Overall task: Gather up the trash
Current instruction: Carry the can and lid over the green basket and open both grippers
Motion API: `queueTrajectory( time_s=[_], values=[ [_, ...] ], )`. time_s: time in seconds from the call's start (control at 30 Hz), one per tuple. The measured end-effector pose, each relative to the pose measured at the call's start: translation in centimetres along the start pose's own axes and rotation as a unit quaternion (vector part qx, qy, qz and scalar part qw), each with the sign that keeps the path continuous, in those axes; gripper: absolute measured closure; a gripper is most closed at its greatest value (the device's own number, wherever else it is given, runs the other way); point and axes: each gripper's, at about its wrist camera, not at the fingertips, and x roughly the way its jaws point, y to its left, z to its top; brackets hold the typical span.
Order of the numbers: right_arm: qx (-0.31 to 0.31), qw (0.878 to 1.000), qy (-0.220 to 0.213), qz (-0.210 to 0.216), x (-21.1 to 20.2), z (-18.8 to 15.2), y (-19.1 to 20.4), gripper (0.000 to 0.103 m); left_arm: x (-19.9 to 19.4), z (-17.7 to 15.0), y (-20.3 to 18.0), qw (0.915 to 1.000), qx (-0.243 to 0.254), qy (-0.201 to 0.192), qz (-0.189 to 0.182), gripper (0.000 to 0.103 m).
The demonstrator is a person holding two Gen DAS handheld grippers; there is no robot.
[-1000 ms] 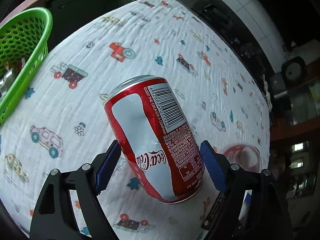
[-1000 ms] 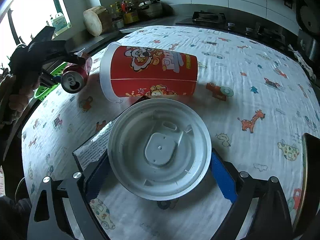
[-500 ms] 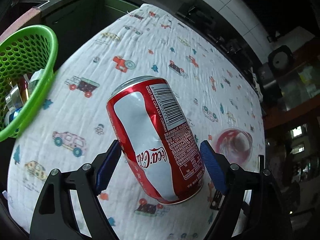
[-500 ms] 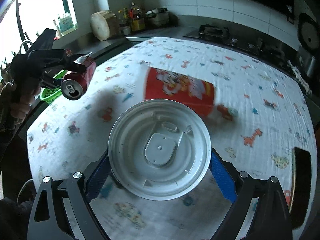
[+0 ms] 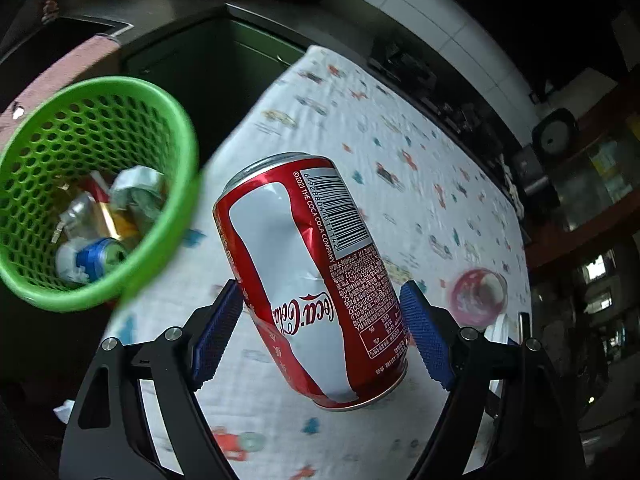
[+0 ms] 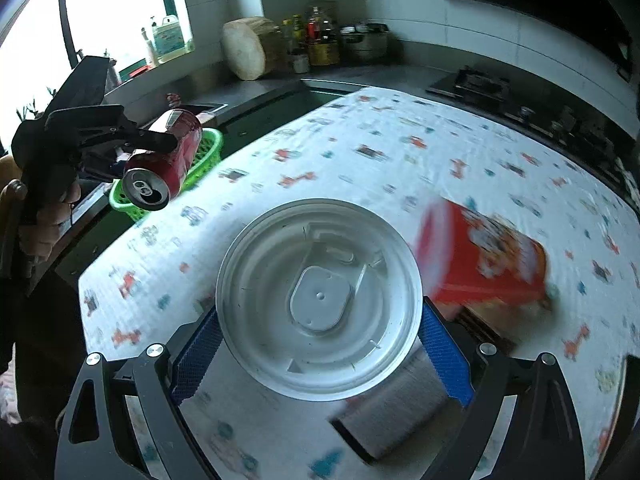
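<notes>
My left gripper is shut on a dented red cola can, held in the air over the table's left edge. A green mesh basket stands just to its left, with several pieces of trash inside. In the right wrist view the same can hangs in front of the basket. My right gripper is shut on a round white plastic lid, lifted above the cloth. A red paper cup lies on its side at the right.
The table wears a white cloth with cartoon prints. A silver wrapper with a dark edge lies under the lid. A dark counter, a sink and bottles sit behind the basket. A person's hand holds the left gripper.
Both grippers rose and swung left towards the green basket with their loads. The basket's inside has come into the left wrist view; the red cup has slid right in the right wrist view.
</notes>
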Motion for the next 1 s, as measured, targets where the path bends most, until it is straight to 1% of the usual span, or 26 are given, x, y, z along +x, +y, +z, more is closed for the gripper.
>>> queueTrajectory(
  time_s=[0.13, 0.27, 0.5, 0.6, 0.77, 1.0],
  values=[
    [-0.009, 1.0, -0.003, 0.011, 1.2, 1.7, 2.2, 0.013, -1.7, 0.8, 2.9, 0.9998, -0.012, -0.013, 0.009, 0.024],
    [-0.016, 1.0, -0.004, 0.022, 2.5, 3.4, 4.2, 0.013, -3.2, 2.0, 6.5, 0.9989, -0.026, -0.028, 0.026, 0.024],
    [-0.03, 0.999, -0.007, 0.038, 5.1, 6.7, 8.1, 0.013, -4.5, 4.5, 12.9, 0.9964, -0.054, -0.04, 0.051, 0.024],
    [-0.037, 0.998, -0.005, 0.046, 6.5, 8.0, 9.7, 0.013, -4.5, 5.3, 15.4, 0.9949, -0.07, -0.039, 0.06, 0.024],
    [-0.043, 0.997, -0.002, 0.06, 8.6, 9.8, 12.0, 0.013, -3.8, 6.2, 18.1, 0.9935, -0.082, -0.04, 0.069, 0.024],
    [-0.048, 0.996, 0.004, 0.08, 11.4, 12.2, 14.7, 0.013, -1.9, 7.0, 20.7, 0.9908, -0.092, -0.024, 0.096, 0.023]
  ],
)
